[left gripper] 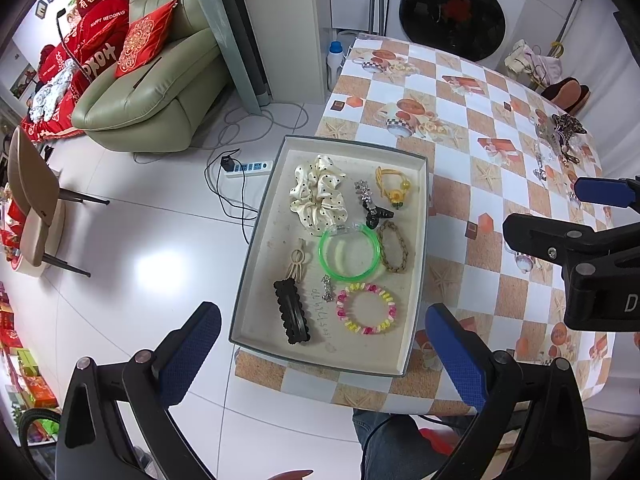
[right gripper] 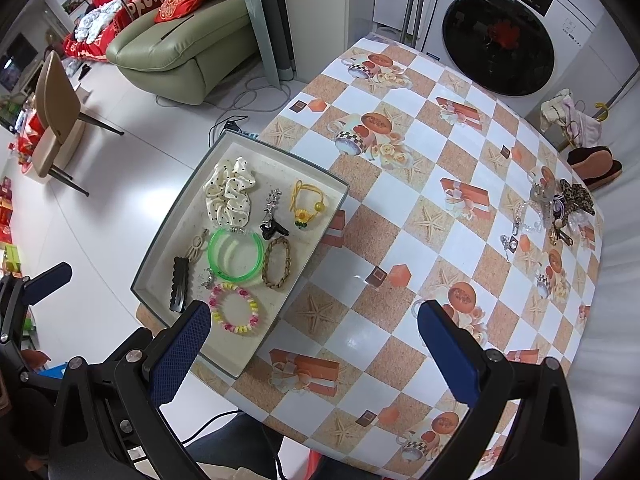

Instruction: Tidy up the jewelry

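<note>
While both tools, left (left gripper: 322, 344) and right (right gripper: 314, 340), hang released, your tray (left gripper: 256, 216) overhangs the surface (right gripper: 400, 240) edge; nudging it risks spilling jewelry, and the pile (right gripper: 556, 208) looks tangled.

A home was shown: a green sofa (left gripper: 160, 76) with red cushions (left gripper: 144, 42), a washing machine (right gripper: 516, 36), a chair (right gripper: 56, 116), and a worktop (right gripper: 420, 240) under a checked cloth.
</note>
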Motion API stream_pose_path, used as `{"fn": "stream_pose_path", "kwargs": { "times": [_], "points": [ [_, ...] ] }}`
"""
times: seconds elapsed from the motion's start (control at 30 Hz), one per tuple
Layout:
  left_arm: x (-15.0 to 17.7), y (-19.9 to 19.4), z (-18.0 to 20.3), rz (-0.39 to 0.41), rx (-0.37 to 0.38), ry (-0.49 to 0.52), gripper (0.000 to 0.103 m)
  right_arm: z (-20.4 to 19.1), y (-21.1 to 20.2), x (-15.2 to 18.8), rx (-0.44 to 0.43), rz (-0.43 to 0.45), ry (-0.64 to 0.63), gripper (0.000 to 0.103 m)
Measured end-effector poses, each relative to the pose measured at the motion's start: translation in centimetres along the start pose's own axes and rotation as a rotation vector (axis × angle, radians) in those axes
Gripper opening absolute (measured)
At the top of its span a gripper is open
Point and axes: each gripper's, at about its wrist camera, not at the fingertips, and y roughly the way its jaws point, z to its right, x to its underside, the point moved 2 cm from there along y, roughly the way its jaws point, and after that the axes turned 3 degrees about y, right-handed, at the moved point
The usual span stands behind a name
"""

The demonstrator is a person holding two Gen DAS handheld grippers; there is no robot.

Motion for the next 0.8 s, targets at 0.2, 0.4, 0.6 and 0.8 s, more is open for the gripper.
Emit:
{"fn": "stream_pose_path", "kwargs": {
  "times": [0.2, 0.4, 0.6, 0.8],
  "points": [
    [0.11, 0.19, 0.07, -0.003, 0.000, 0.000, 0.103, -0.09, 0.09, -0.08, -0.001, -0.001, 0.003, 0.103],
    [0.21, 0.30, 0.10, -0.005, 0.000, 0.001, 0.103, -0.09, 0.13, 0.04, -0.001, -0.002, 0.003, 0.103],
    [0.21, 0.30, 0.09, -0.006, 0.001, 0.000, 0.103, -0.11, 0.12, -0.06, -0.001, -0.001, 0.004, 0.103],
    [0.19, 0.30, 0.07, -0.007, 0.000, 0.002, 0.103, -0.07, 0.12, -0.08, -0.001, -0.002, 0.002, 0.103]
  ]
}}
